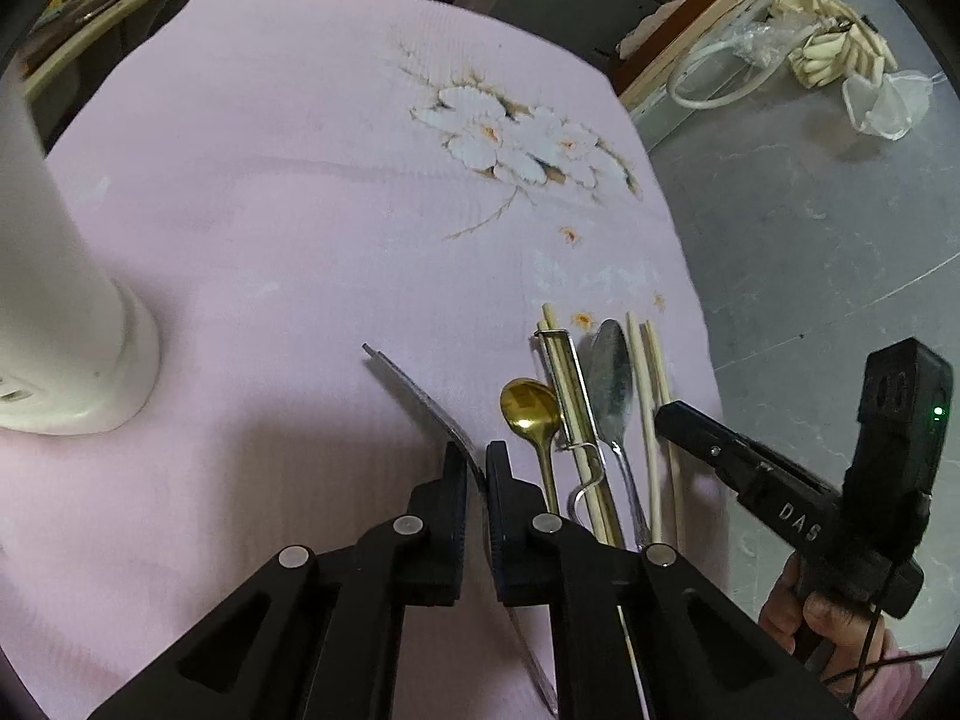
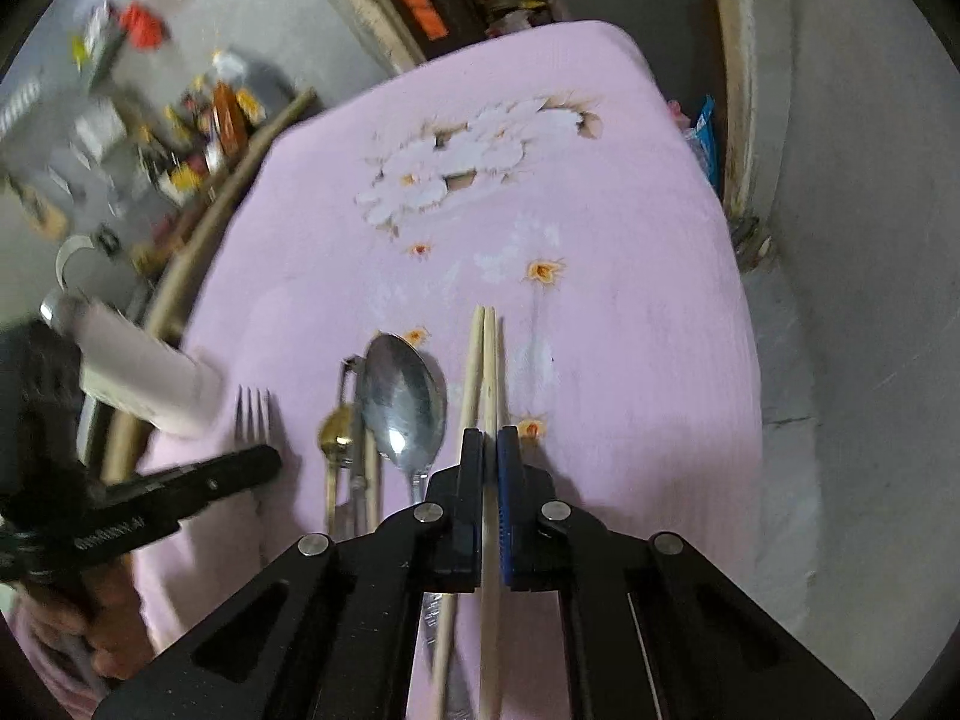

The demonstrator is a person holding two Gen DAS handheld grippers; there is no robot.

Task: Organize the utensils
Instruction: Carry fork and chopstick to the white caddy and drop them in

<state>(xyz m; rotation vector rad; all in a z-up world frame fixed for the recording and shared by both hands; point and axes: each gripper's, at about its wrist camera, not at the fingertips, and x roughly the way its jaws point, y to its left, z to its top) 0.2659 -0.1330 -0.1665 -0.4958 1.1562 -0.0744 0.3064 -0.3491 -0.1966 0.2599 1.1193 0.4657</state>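
Observation:
My left gripper (image 1: 475, 456) is shut on a steel fork (image 1: 414, 387), seen edge-on and held over the pink cloth; its tines show in the right wrist view (image 2: 252, 414). Right of it lie a gold spoon (image 1: 528, 405), a peeler (image 1: 570, 396) over a chopstick pair, a large steel spoon (image 1: 611, 384) and two more chopsticks (image 1: 651, 396). My right gripper (image 2: 489, 441) is shut on a chopstick (image 2: 490, 372), with the second chopstick (image 2: 474, 372) lying beside it. The steel spoon (image 2: 403, 402), gold spoon (image 2: 336, 432) and peeler (image 2: 354, 414) lie to its left.
A pink flowered cloth (image 1: 288, 210) covers the table. A white post with a round base (image 1: 66, 312) stands at the left. The table's right edge drops to a grey floor (image 1: 810, 228). Cluttered shelves stand behind.

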